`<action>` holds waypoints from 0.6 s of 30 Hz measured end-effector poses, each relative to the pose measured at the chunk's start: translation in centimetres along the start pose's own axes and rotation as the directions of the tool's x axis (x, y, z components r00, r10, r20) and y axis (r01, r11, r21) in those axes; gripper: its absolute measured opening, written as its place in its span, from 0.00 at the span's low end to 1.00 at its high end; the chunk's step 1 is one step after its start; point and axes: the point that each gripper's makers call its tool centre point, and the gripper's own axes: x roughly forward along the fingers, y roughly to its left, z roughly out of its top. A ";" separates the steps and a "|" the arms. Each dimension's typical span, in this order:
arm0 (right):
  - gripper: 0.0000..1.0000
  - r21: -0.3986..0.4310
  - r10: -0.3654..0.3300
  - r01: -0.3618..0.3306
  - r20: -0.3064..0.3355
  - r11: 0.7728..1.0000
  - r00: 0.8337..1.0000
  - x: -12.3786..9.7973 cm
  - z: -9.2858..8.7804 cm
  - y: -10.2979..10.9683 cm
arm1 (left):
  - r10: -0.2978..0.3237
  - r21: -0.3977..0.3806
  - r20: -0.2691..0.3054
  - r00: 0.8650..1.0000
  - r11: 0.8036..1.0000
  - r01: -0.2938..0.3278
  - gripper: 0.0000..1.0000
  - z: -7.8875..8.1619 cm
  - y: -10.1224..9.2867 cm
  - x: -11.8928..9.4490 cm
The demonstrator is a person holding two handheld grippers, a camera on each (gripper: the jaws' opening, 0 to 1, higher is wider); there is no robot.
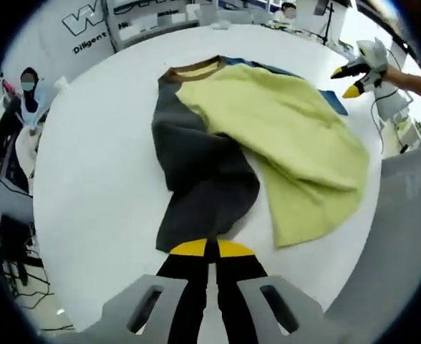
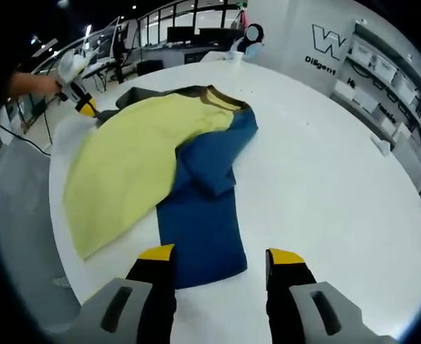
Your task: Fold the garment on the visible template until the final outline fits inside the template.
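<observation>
Left gripper (image 1: 211, 249) pinching garment (image 1: 268, 143) sleeve, right gripper (image 2: 221, 254) agape — touching nothing

The left tongs (image 1: 211, 249) and right tongs (image 2: 221, 256) have black jaws with yellow tips on grey slotted bases.

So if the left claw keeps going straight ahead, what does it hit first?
Most likely the dark grey sleeve of the garment, lying right ahead of the shut left claw; height above the table is unclear.
</observation>
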 end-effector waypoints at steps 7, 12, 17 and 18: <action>0.54 -0.035 0.040 -0.038 0.047 0.999 0.998 0.1 0.7 1.3 | 0.000 -0.113 0.132 0.991 0.993 0.015 0.03 2.3 1.2 -2.7; 0.63 -0.057 0.084 -0.079 0.103 0.995 0.991 0.0 1.4 2.4 | 0.019 -0.175 0.189 0.982 0.984 0.014 0.03 3.1 2.1 -5.0; 0.69 -0.086 0.125 -0.113 0.146 0.990 0.981 -0.4 2.0 3.2 | 0.049 -0.250 0.212 0.976 0.968 0.006 0.03 2.9 3.4 -6.5; 0.70 -0.092 0.133 -0.120 0.156 0.988 0.979 -0.5 2.1 3.4 | 0.055 -0.273 0.214 0.975 0.962 0.006 0.03 2.8 3.8 -6.7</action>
